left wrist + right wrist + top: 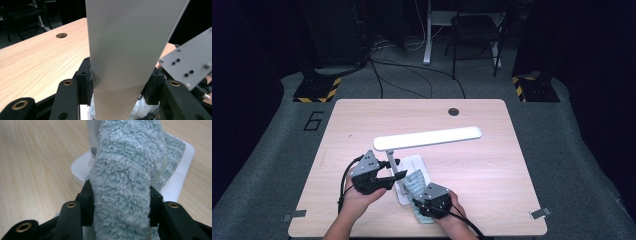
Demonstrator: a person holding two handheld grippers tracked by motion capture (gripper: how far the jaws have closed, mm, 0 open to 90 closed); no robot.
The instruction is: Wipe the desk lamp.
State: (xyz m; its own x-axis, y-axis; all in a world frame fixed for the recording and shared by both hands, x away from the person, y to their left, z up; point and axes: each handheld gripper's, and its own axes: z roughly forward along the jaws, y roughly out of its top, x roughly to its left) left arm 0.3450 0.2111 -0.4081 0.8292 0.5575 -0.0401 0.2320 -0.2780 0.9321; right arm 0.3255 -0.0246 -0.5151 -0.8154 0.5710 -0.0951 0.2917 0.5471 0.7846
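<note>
On the pale wood-grain worktop (362,120), the left gripper (388,176) is clamped on the white desk lamp (427,138) at its upright arm. Beside it, the right gripper (424,206) pinches a fluffy pale-blue cloth (127,170) draped over the lamp's base (180,162). Behind lie grey carpet (272,150), cables and a dark chair (476,30).

One sign can be read: a large dark numeral "6" (314,120) is marked on the grey floor mat (277,150), just beside the far left corner of the counter (492,165). No lettering, label or brand is seen on anything else.
</note>
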